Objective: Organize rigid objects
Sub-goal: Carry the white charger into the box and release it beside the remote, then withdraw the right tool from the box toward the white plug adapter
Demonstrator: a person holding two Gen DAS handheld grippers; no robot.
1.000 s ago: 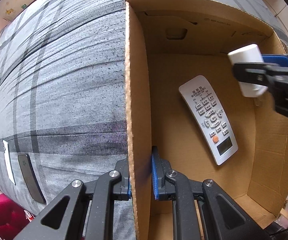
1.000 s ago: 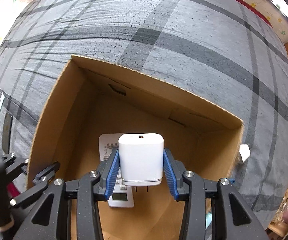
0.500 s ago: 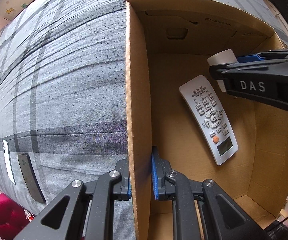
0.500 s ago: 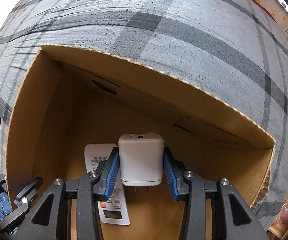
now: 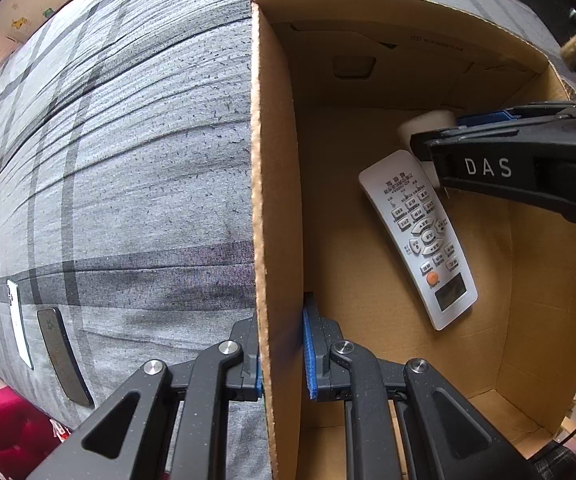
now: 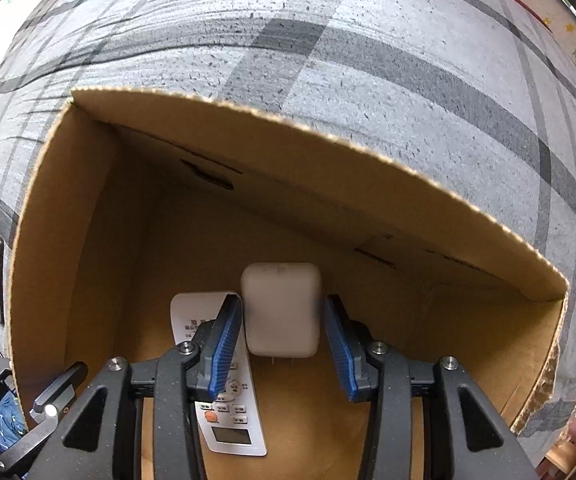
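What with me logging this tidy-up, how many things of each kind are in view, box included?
Cardboard box: 1
Remote control: 1
White charger: 1
Phones on the bedspread: 2, one white, one dark
Total: 5

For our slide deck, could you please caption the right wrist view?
Right gripper open, white charger between its fingers inside the cardboard box, beside a white remote.
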